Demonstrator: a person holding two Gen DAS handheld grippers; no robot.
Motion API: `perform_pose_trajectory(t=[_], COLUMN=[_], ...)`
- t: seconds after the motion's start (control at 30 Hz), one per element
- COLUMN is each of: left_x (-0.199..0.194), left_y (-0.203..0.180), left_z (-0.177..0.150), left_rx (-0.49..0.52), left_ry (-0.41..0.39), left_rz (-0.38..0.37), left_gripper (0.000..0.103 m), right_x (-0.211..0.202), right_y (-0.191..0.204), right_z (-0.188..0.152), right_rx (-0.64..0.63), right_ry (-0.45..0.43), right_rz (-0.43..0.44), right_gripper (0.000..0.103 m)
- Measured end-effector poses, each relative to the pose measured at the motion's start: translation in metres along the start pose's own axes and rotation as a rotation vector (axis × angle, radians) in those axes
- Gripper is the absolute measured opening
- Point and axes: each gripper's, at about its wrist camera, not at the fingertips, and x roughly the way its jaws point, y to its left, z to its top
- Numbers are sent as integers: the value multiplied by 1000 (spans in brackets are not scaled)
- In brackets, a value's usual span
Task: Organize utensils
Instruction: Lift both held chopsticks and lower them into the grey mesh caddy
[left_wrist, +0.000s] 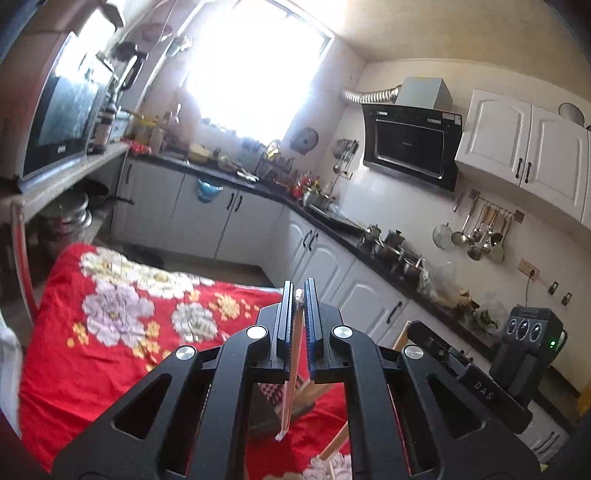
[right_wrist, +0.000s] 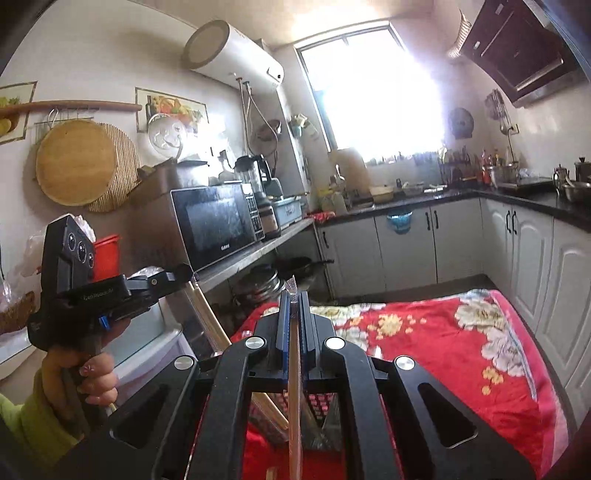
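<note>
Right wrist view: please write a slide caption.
Right gripper shut on a wrapped chopstick above the red floral cloth.

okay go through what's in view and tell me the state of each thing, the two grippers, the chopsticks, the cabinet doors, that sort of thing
left gripper: shut on a chopstick
left chopstick: clamped, hanging down
right gripper: shut on a chopstick
right chopstick: clamped, wrapper tip above the pads
cabinet doors: closed
microwave: door closed
red floral cloth: spread flat

Home kitchen: range hood (left_wrist: 410, 142) hanging over dark surface (left_wrist: 332, 225), ladles (left_wrist: 476, 232) dangling on wall, microwave (right_wrist: 216, 223) sitting beside window (right_wrist: 369, 92).
</note>
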Motion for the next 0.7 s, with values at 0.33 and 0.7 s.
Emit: perform_pose_trajectory(t=[0.33,0.7], left_x=[20,44], left_y=[0,8], left_z=[9,-7], left_rx=[31,38], left_ry=[-23,-9], left_rz=[60,93], left_gripper=[3,3], right_x=[14,42], right_y=[-6,-29], right_z=[27,16], right_rx=[-60,-52], right_ry=[-108,-156], right_rz=[-83,-125], right_gripper=[5,5])
